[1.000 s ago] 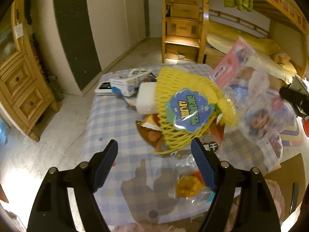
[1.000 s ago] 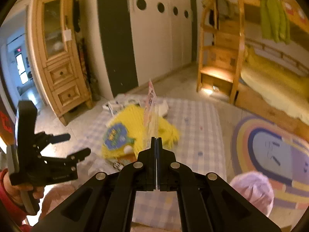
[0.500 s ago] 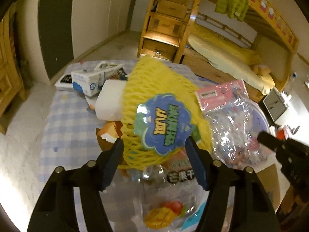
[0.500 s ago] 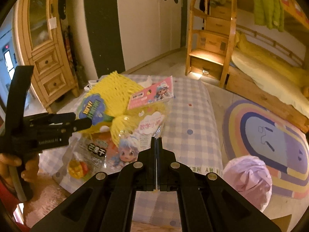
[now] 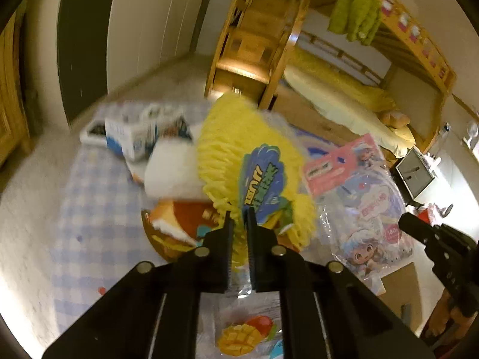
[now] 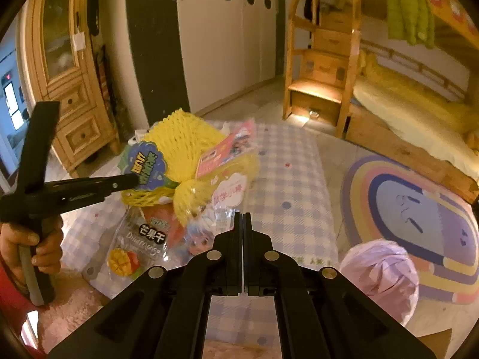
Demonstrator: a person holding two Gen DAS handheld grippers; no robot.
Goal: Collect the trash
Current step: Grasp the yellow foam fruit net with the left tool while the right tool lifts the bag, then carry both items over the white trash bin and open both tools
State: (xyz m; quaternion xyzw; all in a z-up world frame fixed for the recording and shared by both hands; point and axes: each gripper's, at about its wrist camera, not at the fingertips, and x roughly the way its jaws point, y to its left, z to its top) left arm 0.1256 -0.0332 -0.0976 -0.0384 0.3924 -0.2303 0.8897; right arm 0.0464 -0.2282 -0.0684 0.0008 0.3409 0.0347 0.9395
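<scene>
My left gripper (image 5: 238, 214) is closing, its ribbed black pads pinching the soft yellow foam netting (image 5: 239, 137) just under its glossy blue label. My right gripper (image 6: 242, 215) is pressed flat together on the crinkly clear cartoon packet (image 6: 223, 200), which lies against the netting, above the slick mango pouch (image 6: 137, 245).

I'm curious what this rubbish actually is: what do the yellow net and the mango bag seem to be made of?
The yellow net looks like soft foam mesh, matt, going by its puffy open lattice; probably a fruit sleeve. The left gripper is closing on its edge. The mango bag looks like thin plastic film, glossy and partly clear: it wrinkles, glints, and the packet beneath shows through.
</scene>
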